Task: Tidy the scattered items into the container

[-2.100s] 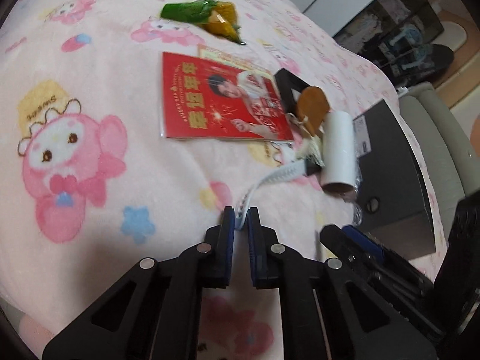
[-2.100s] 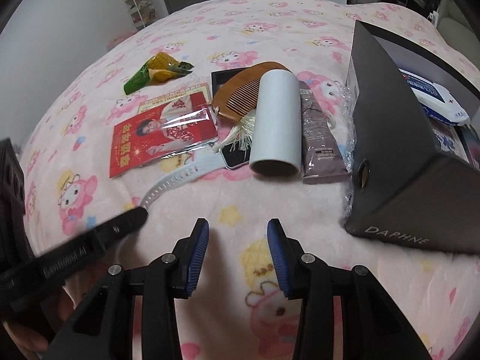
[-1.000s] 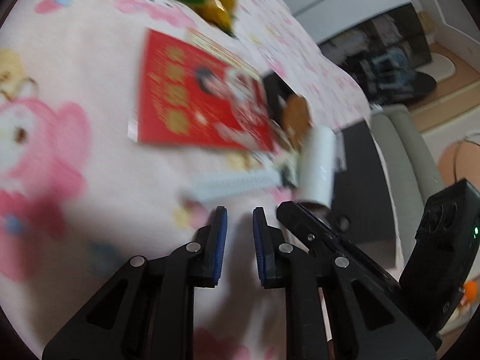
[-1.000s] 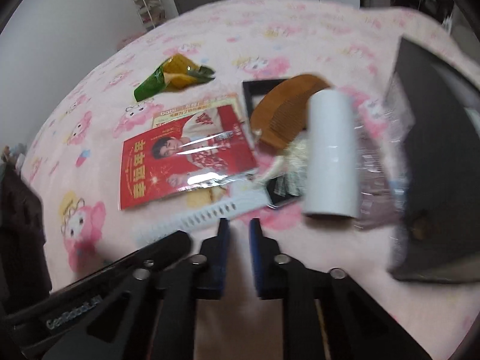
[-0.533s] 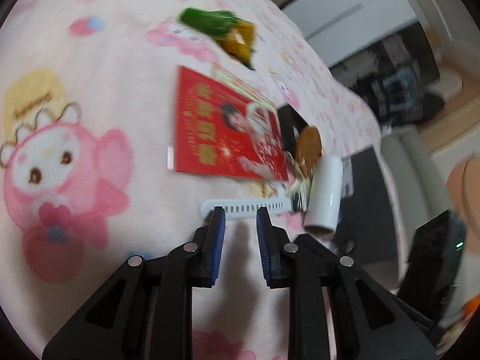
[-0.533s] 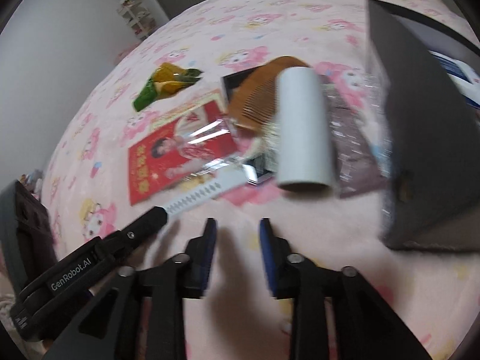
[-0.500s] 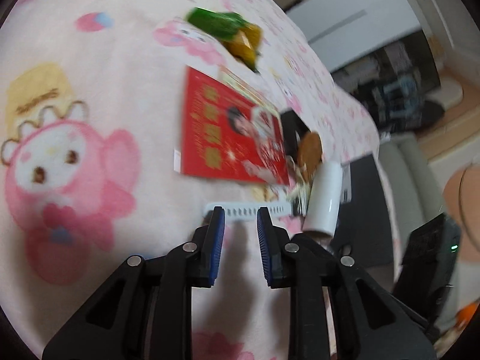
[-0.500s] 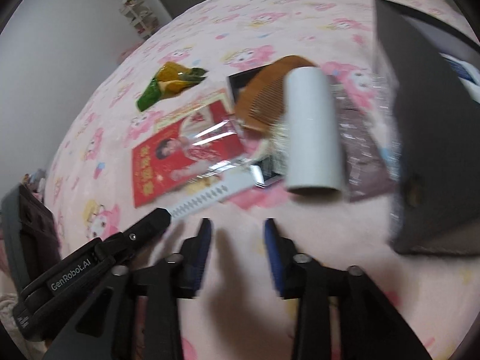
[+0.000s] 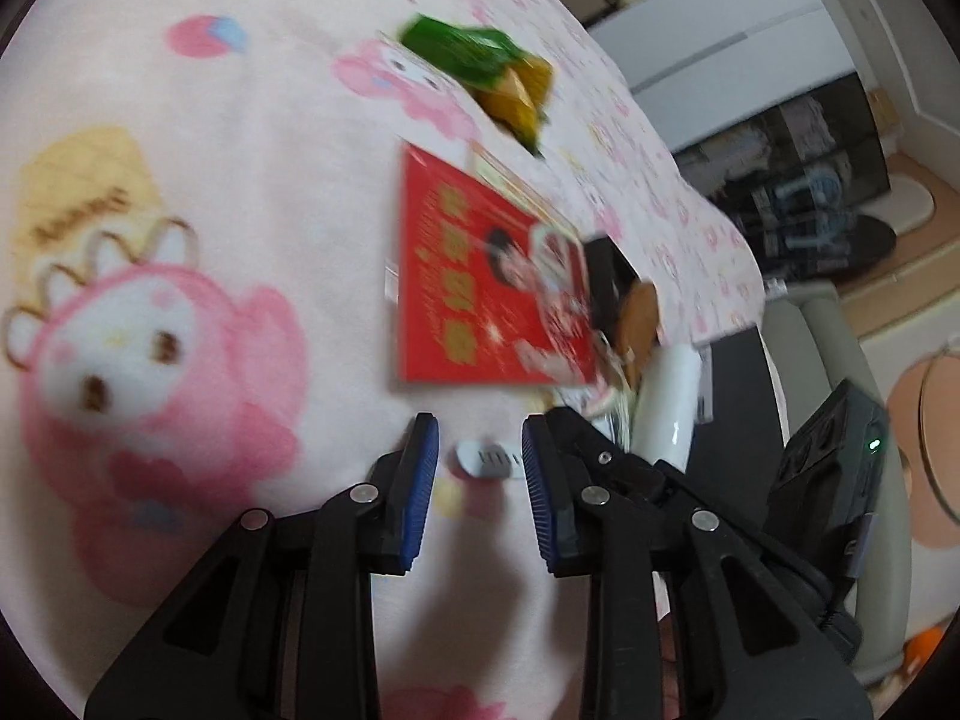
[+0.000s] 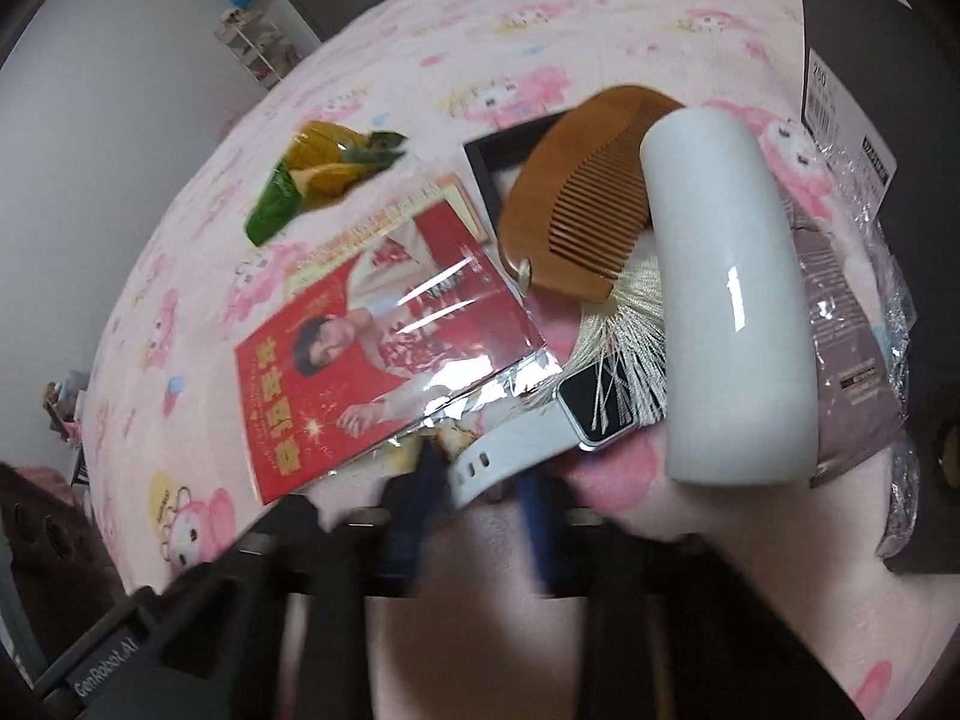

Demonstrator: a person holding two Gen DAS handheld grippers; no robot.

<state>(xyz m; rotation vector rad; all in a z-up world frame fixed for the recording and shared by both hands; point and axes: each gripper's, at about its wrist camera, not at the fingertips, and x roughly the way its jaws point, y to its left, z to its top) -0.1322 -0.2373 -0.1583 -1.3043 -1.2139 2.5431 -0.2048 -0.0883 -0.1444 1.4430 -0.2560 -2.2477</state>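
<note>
- Watch (image 10: pixel 543 420): a white smartwatch lies flat on the bed's pink blanket (image 10: pixel 600 60), dark face under the comb's pale tassel, strap running out toward both claws. The strap tip sits between the left claw (image 9: pixel 480 468)'s spread blue pads, and its long axis runs roughly crosswise to those fingers.
- Left claw: released, pads apart either side of the strap end and touching neither side that I can see; it looks the nearer one.
- Right claw (image 10: pixel 480 516): blurred with motion just short of the strap; jaws appear parted, holding nothing.
- Beside the watch: white cylinder (image 10: pixel 732 300) touching its case, wooden comb (image 10: pixel 576 216), red card packet (image 10: pixel 372 354), brown sachet (image 10: pixel 840 324), green-yellow wrapper (image 10: pixel 318 180) farther off.
- Container: dark box (image 10: pixel 870 60) at the right, past the cylinder.
</note>
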